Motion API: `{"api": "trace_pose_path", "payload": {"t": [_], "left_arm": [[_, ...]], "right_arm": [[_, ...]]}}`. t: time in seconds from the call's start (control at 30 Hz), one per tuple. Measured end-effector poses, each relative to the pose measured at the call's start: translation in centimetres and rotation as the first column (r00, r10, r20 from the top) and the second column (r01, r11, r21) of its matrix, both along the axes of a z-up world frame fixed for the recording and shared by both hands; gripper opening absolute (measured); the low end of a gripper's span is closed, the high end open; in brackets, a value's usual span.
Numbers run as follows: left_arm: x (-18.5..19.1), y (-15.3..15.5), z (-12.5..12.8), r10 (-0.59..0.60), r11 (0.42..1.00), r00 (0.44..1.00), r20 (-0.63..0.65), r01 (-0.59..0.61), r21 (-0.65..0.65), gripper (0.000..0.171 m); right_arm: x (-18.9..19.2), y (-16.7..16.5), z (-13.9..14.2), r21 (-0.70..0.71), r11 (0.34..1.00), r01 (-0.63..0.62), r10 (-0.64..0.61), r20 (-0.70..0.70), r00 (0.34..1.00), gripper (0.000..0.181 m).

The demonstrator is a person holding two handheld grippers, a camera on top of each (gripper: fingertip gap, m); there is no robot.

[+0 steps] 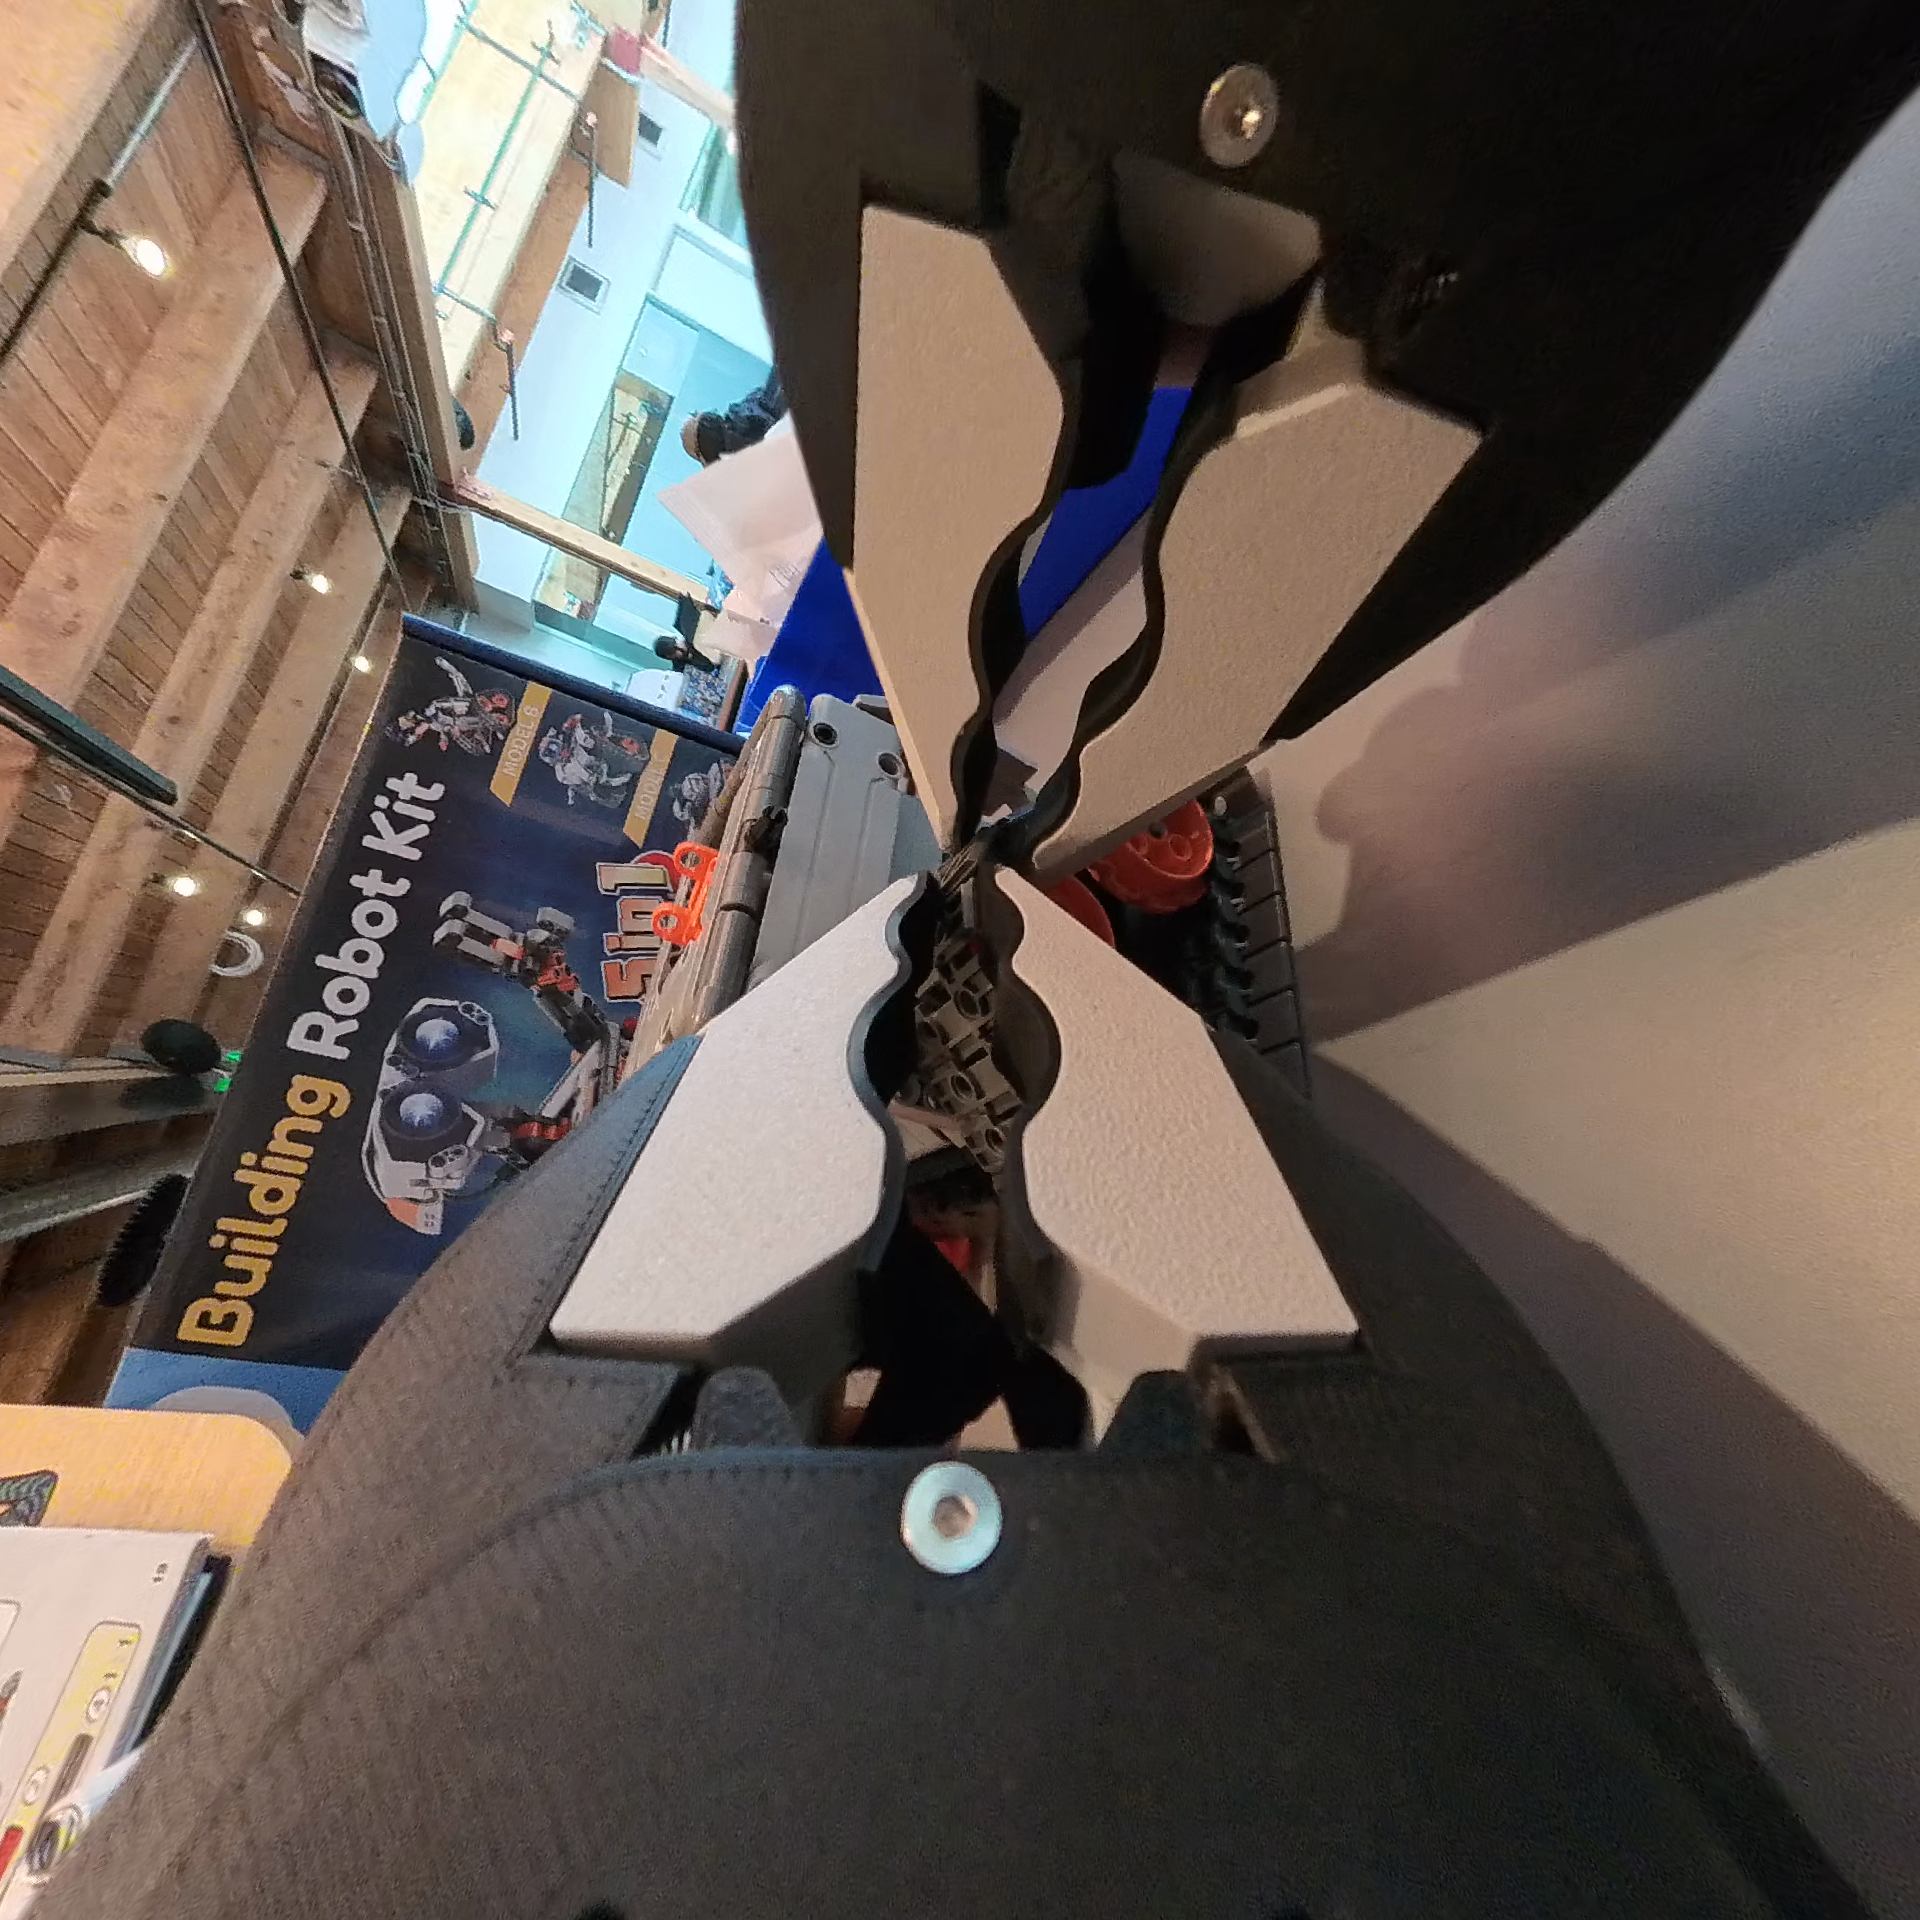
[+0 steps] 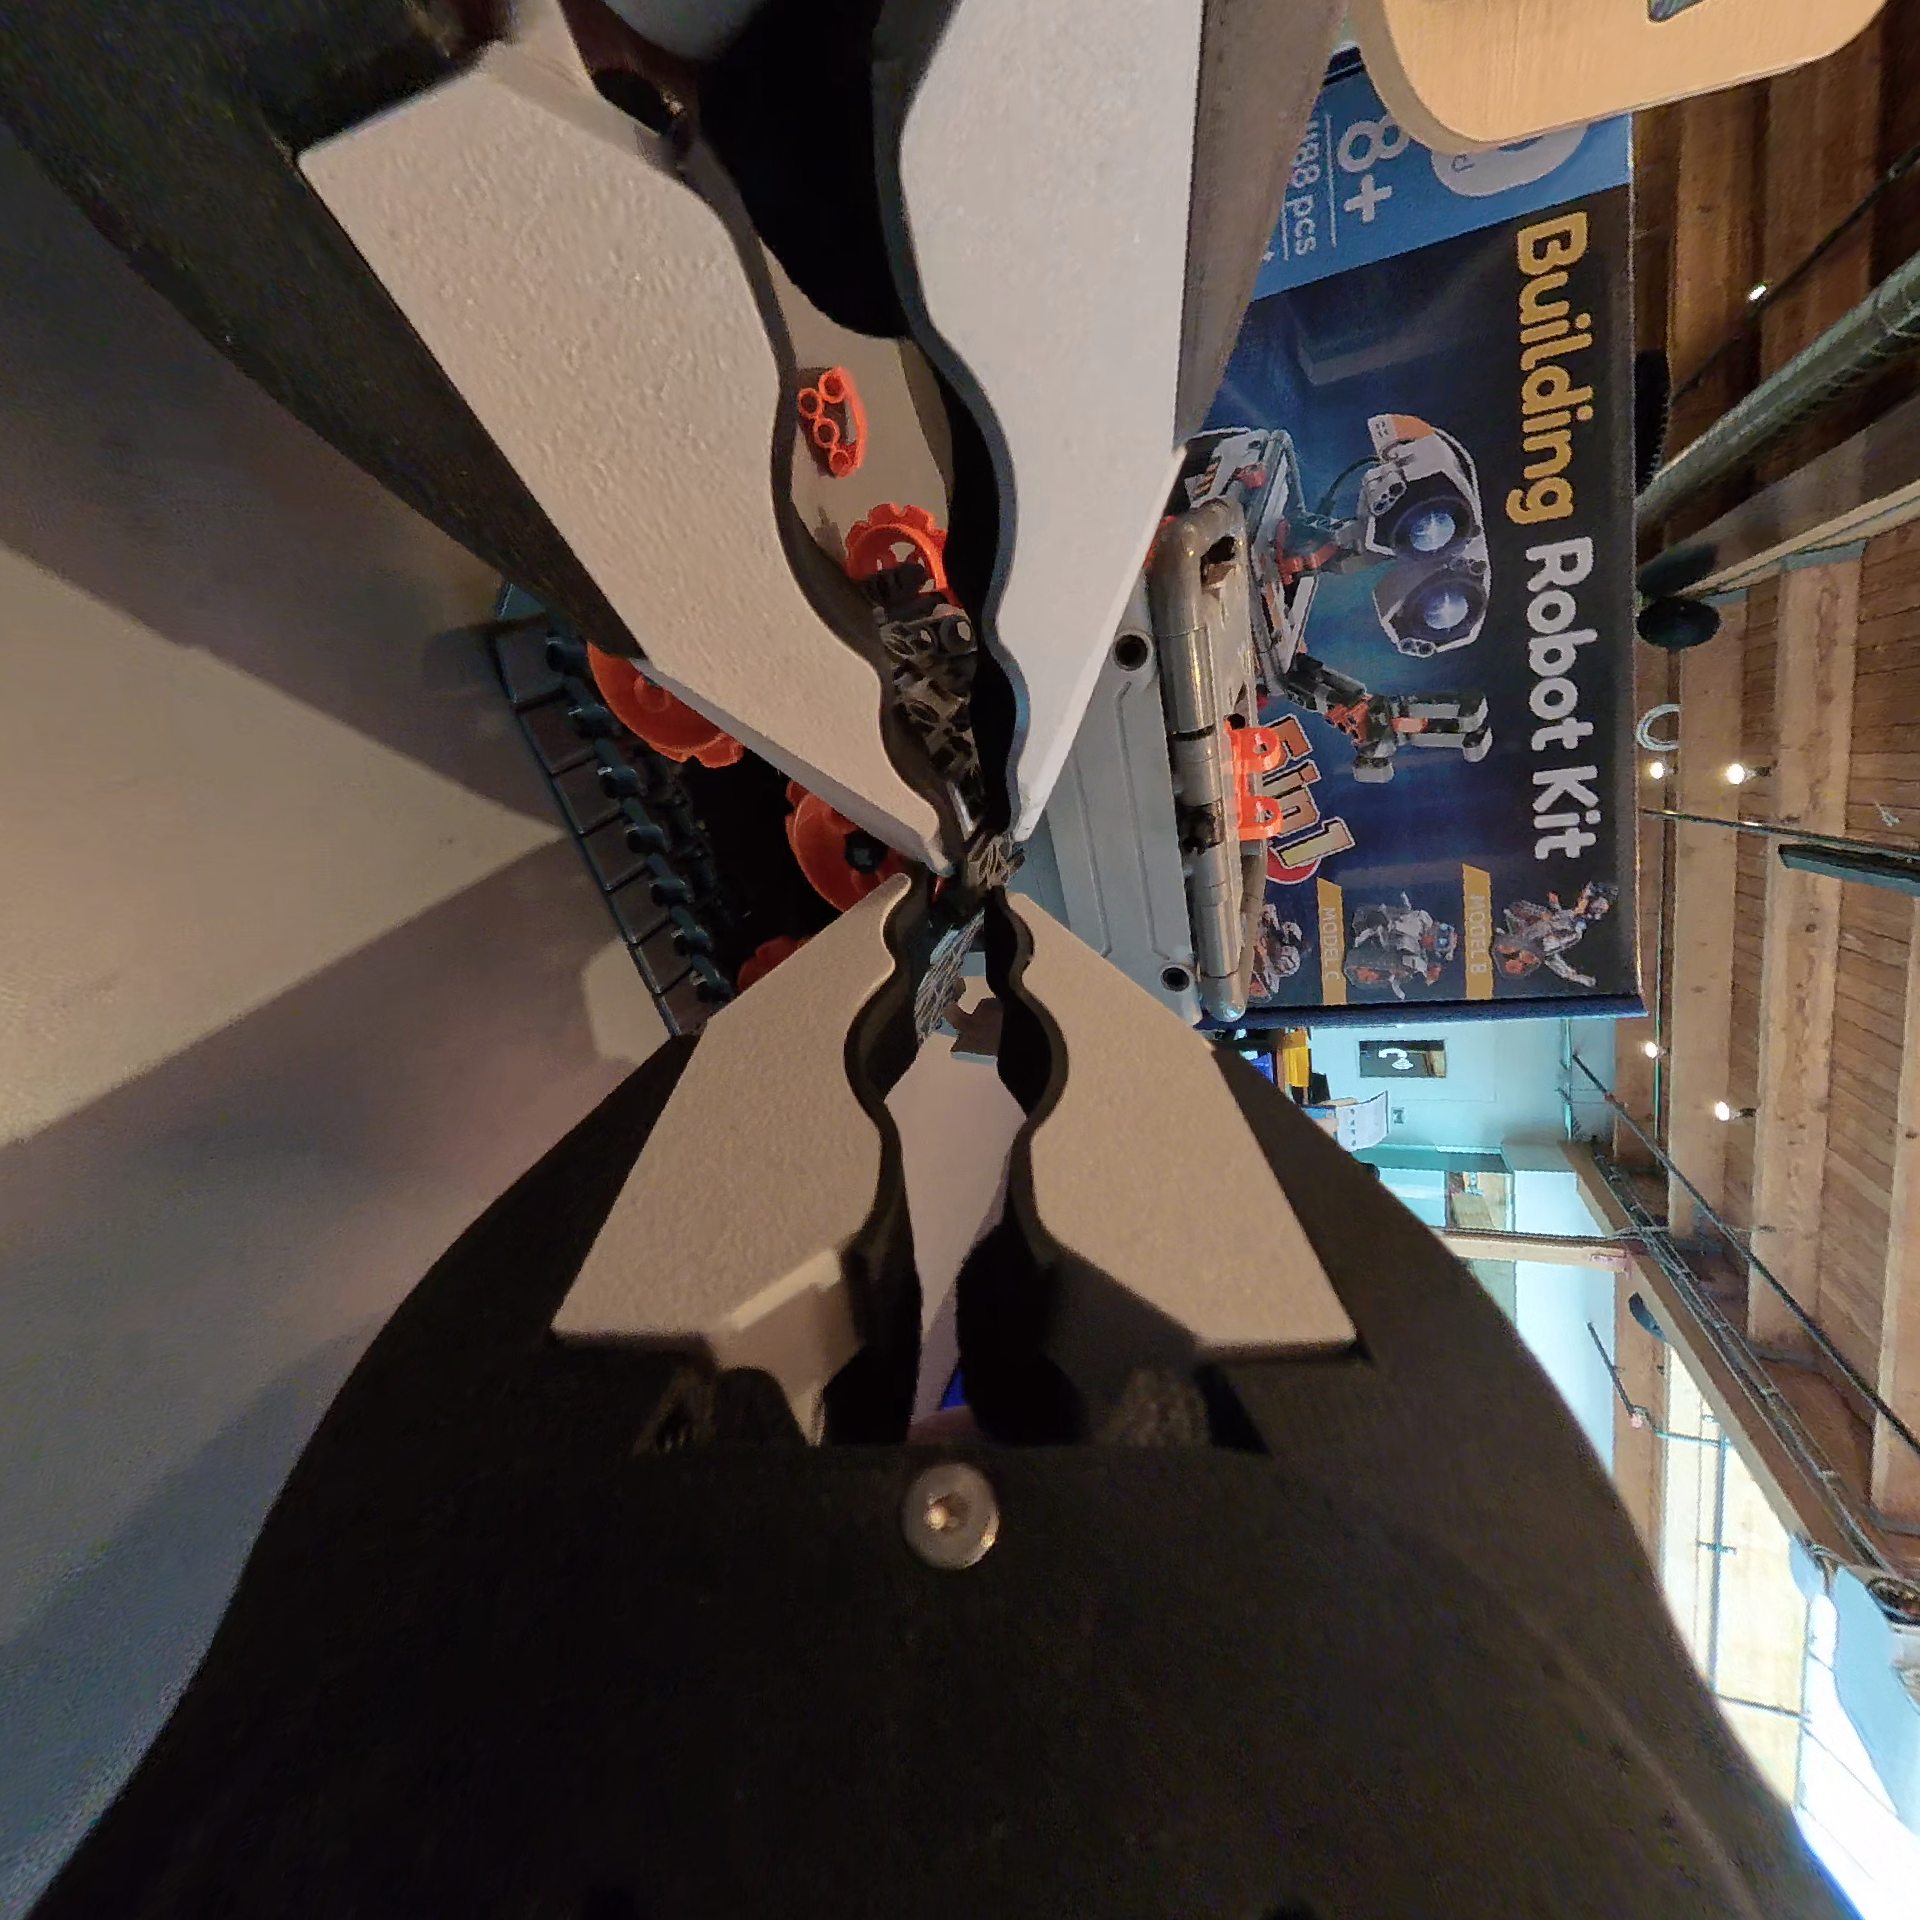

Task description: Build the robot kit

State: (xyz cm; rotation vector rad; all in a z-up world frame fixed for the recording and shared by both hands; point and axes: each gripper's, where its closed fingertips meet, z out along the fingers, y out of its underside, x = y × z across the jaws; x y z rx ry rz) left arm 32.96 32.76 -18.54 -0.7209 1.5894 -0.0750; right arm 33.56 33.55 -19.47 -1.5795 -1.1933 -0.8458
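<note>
Left wrist view, far left: a printed booklet [image 1: 73,1704] sits at the frame's lower corner, on the near part of the table [image 1: 1621,1060].
Kit box: dark blue box with robot pictures [image 1: 416,997] stands farther back on the table, behind everything else.
Grey block: a grey housing [image 1: 847,800] with a metal hinge strip is just in front of the box, and a small orange connector [image 1: 688,896] shows against the hinge.
Left gripper [image 1: 958,883]: claw pinched nearly closed, gripping a grey holed beam [image 1: 961,1023] between its fingers.
Meeting point: the right gripper [image 2: 951,894] comes in tip to tip against the left one, above the table's middle.
Right of the claws: orange wheels [image 1: 1153,852] sit inside a black track [image 1: 1252,935] lying on the table.
Right wrist view, left part: a loose orange holed piece [image 2: 831,421] lies on the table behind the track.
Right gripper: claw squeezed onto the beam's dark end; I cannot tell whether it is one part or two joined.
</note>
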Motion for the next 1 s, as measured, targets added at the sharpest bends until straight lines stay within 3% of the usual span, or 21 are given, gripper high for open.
{"api": "trace_pose_path", "payload": {"t": [0.33,0.4,0.5,0.6,0.7,0.73,0.83,1.0], "left_arm": [[0.0,-0.4,-0.1,-0.047,0.999,0.999,0.015,0.047,0.004,0.003],[-0.1,-0.4,0.0,-0.043,0.999,0.999,0.015,0.043,0.000,0.004],[0.0,-0.2,0.0,-0.047,0.998,0.999,0.020,0.048,-0.039,0.008],[-0.3,-0.4,-0.4,-0.040,0.998,0.999,-0.011,0.039,-0.051,0.017],[-1.0,-0.3,-0.3,-0.032,0.997,0.999,-0.040,0.029,-0.077,0.029],[-1.3,-0.3,0.0,-0.030,0.997,0.998,-0.047,0.026,-0.067,0.026],[-2.1,-0.4,1.9,-0.026,0.997,0.999,-0.018,0.024,-0.080,0.026],[-3.4,1.3,5.7,0.043,0.991,0.997,0.058,-0.035,-0.126,0.026]], "right_arm": [[-0.3,-0.1,-0.3,-0.080,0.995,-0.054,0.059,0.056,0.997,0.007],[-0.3,-0.1,-0.2,-0.085,0.994,-0.067,0.066,-0.007,0.998,0.010],[0.5,-0.2,-1.4,-0.164,0.986,-0.016,0.004,-0.072,0.997,0.048],[1.7,-1.0,0.5,-0.146,0.989,-0.020,-0.010,-0.205,0.979,0.052],[2.6,-2.0,1.5,-0.164,0.984,-0.064,0.007,-0.326,0.945,0.040],[3.2,-2.2,1.4,-0.171,0.984,-0.053,-0.009,-0.341,0.940,0.039],[4.9,-2.2,2.7,-0.131,0.991,-0.023,-0.041,-0.465,0.885,0.026],[5.9,-0.9,2.6,-0.166,0.986,-0.010,-0.100,-0.639,0.763,0.030]]}}
